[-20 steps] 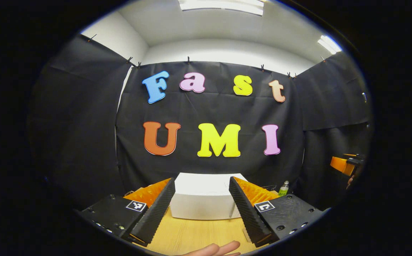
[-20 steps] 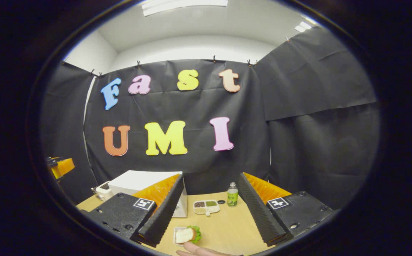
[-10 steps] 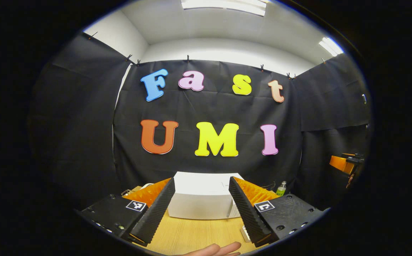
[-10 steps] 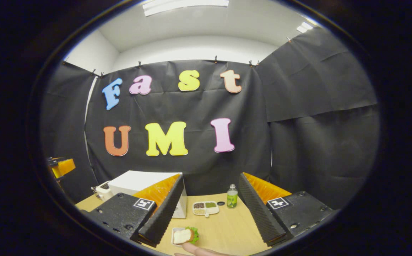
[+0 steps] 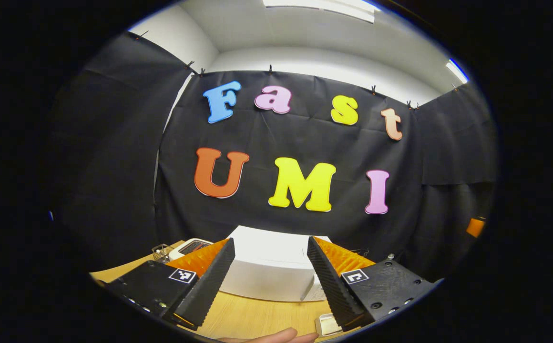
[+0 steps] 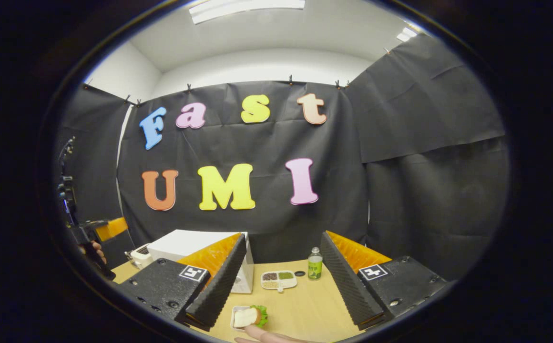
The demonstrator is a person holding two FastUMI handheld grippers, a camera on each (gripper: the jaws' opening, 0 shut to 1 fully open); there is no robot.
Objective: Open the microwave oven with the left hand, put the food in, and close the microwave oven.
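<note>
bottle (image 6: 314,268) right of microwave (image 6: 195,245)

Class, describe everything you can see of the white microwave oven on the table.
The microwave oven is a plain white box with a smooth, matte-looking top and side, standing upright and level on the wooden table near the black cloth wall. It looks closed. Nothing grips it: the left gripper is open and short of it. A small white appliance sits beside it.
</note>
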